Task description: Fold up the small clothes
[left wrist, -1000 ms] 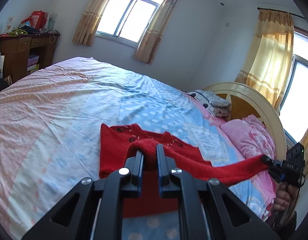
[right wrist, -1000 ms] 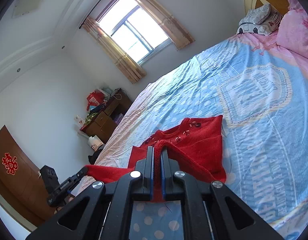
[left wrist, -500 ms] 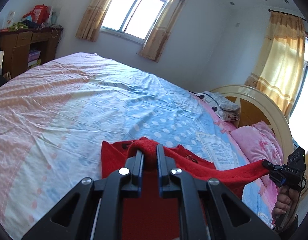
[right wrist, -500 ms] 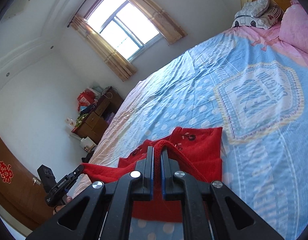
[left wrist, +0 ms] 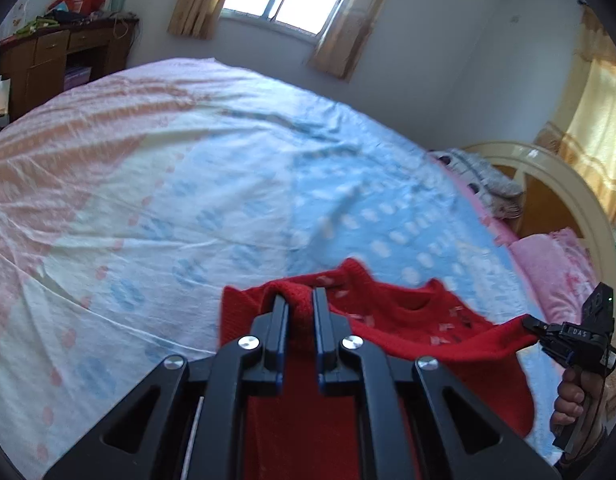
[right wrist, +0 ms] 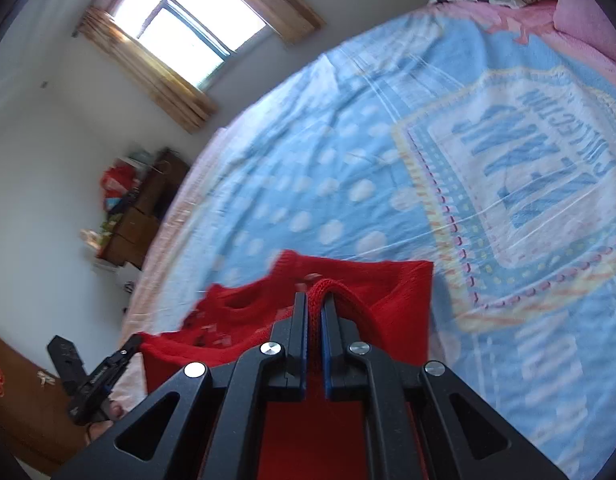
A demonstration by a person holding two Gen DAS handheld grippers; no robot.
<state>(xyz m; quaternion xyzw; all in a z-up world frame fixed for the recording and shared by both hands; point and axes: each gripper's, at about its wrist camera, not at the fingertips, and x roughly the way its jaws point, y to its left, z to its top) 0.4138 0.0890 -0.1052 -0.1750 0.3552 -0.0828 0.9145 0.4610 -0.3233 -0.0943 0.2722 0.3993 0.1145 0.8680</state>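
The sweater (left wrist: 408, 320) is bright red knit, scattered with small pale motifs near its neckline. The bedsheet (left wrist: 187, 184) under the sweater runs from peach-pink stripes with pink dots, through a pale cream band, to sky blue with white dots. On the blue part beyond the sweater sits a cream crest (right wrist: 520, 184) with blue lettering and a border of pink and yellow dashes. The pillow (left wrist: 552, 268) at the sheet's far end is pink. Both grippers, left gripper (left wrist: 299, 304) and right gripper (right wrist: 315, 300), are black with silver screws. The curtains (left wrist: 596, 128) beside the headboard (left wrist: 564, 184) are golden yellow; the headboard is cream and orange-brown. The desk (left wrist: 47, 60) is brown wood.
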